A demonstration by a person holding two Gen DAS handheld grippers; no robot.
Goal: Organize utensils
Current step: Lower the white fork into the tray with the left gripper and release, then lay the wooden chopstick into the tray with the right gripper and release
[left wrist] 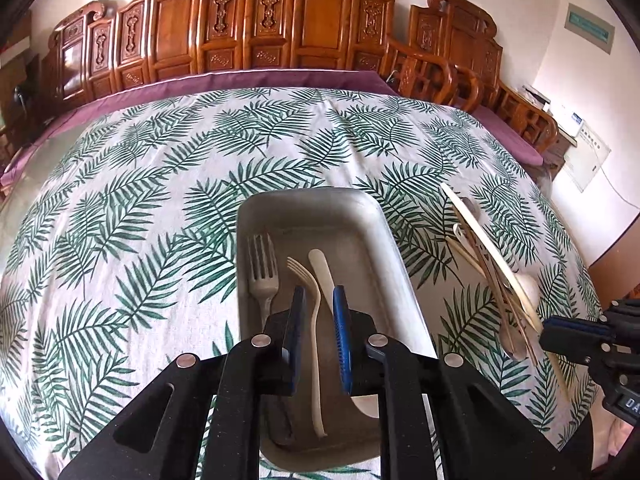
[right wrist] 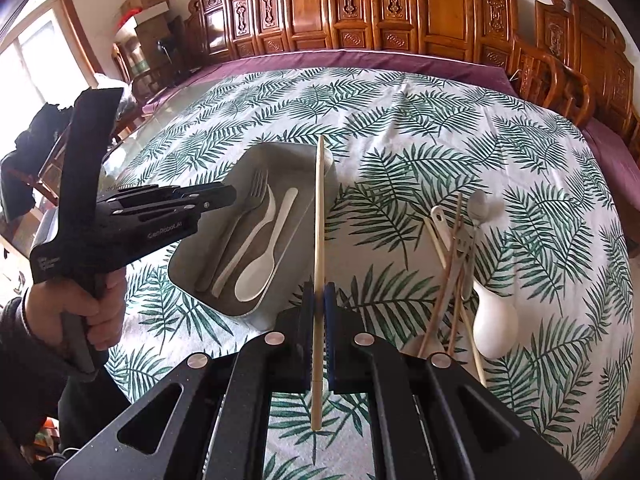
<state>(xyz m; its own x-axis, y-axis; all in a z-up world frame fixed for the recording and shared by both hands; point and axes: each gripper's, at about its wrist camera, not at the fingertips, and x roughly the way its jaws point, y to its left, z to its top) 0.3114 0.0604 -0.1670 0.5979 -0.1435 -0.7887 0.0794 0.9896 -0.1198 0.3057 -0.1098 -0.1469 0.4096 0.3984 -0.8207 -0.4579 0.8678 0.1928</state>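
My left gripper [left wrist: 319, 292] hangs over the grey tray [left wrist: 308, 196] with its jaws a little apart. A cream fork [left wrist: 316, 360] lies in the tray between them, and the pads do not press on it. A metal fork [left wrist: 262, 268] and a cream spoon [left wrist: 320, 268] lie beside it. My right gripper [right wrist: 319, 292] is shut on a pale chopstick [right wrist: 319, 220], held upright just right of the tray [right wrist: 208, 292]. The left gripper [right wrist: 230, 198] shows over the tray's left side, held by a hand [right wrist: 96, 308].
A pile of loose utensils [right wrist: 460, 248] lies on the leaf-print cloth to the right, with a metal spoon [right wrist: 478, 204] and a white ladle spoon [right wrist: 494, 328]. The same pile [left wrist: 500, 280] shows in the left wrist view. Carved wooden chairs [right wrist: 400, 12] line the far table edge.
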